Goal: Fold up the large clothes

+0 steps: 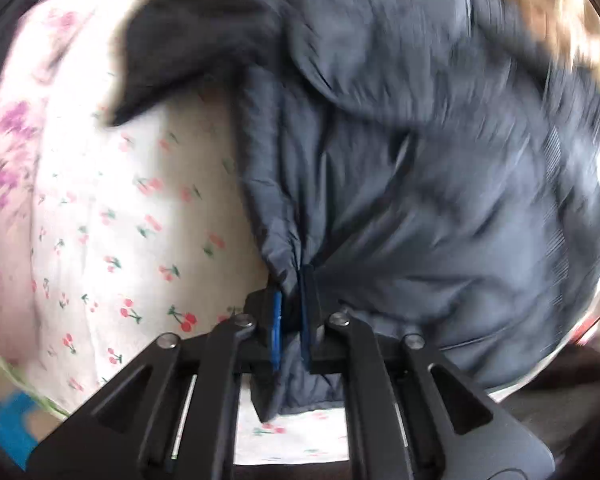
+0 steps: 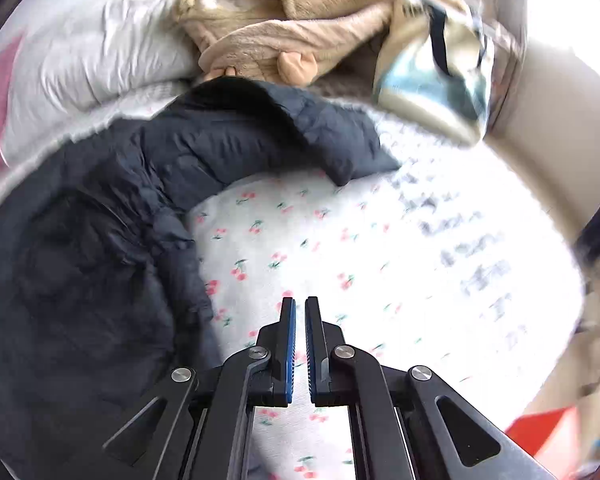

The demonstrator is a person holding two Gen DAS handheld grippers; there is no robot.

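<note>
A large dark navy padded jacket (image 1: 400, 168) lies crumpled on a white bedsheet (image 1: 112, 216) printed with red cherries. My left gripper (image 1: 294, 300) points down at it and is shut on a bunched fold of the jacket's edge, the cloth pinched between its blue pads. In the right wrist view the same jacket (image 2: 100, 240) covers the left half, one sleeve stretching toward the middle. My right gripper (image 2: 300, 320) hovers over the bare sheet (image 2: 340, 248) to the right of the jacket, jaws shut with only a thin slit between them and nothing held.
At the far side of the bed lie a grey pillow (image 2: 84, 56), a beige fleece garment (image 2: 284, 28) and a light blue and cream bag (image 2: 432, 76). Something red (image 2: 540, 428) shows at the lower right. A purple-flowered cloth (image 1: 16, 140) lies left of the sheet.
</note>
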